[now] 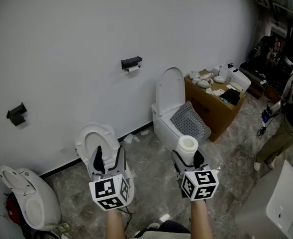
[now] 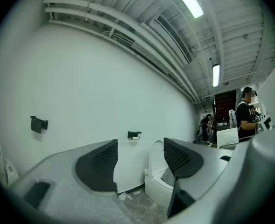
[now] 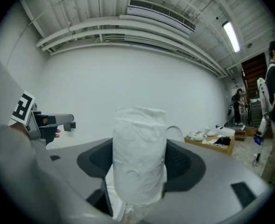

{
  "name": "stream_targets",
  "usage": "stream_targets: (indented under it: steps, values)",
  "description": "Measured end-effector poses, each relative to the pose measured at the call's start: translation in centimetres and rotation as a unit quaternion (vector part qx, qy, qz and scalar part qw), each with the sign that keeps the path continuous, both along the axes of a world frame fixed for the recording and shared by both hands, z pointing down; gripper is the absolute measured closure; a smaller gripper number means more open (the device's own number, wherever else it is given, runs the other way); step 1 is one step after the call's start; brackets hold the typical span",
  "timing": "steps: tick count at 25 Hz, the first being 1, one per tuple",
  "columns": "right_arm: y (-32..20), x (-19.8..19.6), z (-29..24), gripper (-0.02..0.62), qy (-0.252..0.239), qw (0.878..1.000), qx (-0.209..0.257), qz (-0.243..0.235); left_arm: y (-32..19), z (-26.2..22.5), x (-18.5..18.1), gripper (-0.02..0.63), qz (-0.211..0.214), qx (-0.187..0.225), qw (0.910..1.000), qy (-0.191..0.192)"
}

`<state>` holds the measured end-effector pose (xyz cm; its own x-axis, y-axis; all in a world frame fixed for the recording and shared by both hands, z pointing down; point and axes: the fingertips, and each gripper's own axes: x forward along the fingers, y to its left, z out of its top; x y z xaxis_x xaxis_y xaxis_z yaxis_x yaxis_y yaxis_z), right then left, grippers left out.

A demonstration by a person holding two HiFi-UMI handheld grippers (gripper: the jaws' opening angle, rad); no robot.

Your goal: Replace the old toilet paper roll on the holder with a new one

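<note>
- Step in hand: the approach. You are carrying the new roll [image 3: 139, 153] toward the holder [image 1: 131, 62] on the wall [image 1: 61, 44]. The swap itself is not yet begun.
- Right claw [image 1: 188, 159]: pinching the new roll upright between both pads.
- Left claw [image 2: 139, 160]: spread wide with nothing between the pads, so it is free for work.
- Holder: well apart from both claws, up the wall to the left of the open toilet [image 1: 172, 108]. The old roll [image 1: 133, 69] hangs on it and looks small, nearly spent.
- Next move, in my judgement: bring your left claw level with the old roll and draw it off first. Hold the right claw's pinch steady, since soft paper may crush or slip.
</note>
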<state>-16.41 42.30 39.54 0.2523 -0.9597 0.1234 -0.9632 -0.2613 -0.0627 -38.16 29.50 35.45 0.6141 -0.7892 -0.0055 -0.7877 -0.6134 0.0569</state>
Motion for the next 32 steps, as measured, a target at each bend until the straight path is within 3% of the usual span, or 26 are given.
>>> stream_targets:
  steps: [8,15,21,32]
  values:
    - [-2.2,0.2,1.1,0.291,-0.014,1.000,-0.008,0.009,-2.5,0.9,0.0,0.316,0.003,-0.004,0.9999,-0.016]
    - [-6.3,2.6,1.9,0.291,-0.020,1.000,-0.010,-0.001,-5.8,1.8,2.1,0.317,-0.003,-0.007,0.9997,-0.024]
    - [-12.1,7.4,2.4,0.291,-0.022,1.000,-0.010,-0.018,-10.7,2.4,6.5,0.317,-0.016,-0.005,0.9995,-0.027]
    - [-25.2,19.5,-1.2,0.291,-0.006,0.998,0.012,-0.064,-21.9,-0.4,18.6,0.316,-0.050,0.013,0.9984,-0.024]
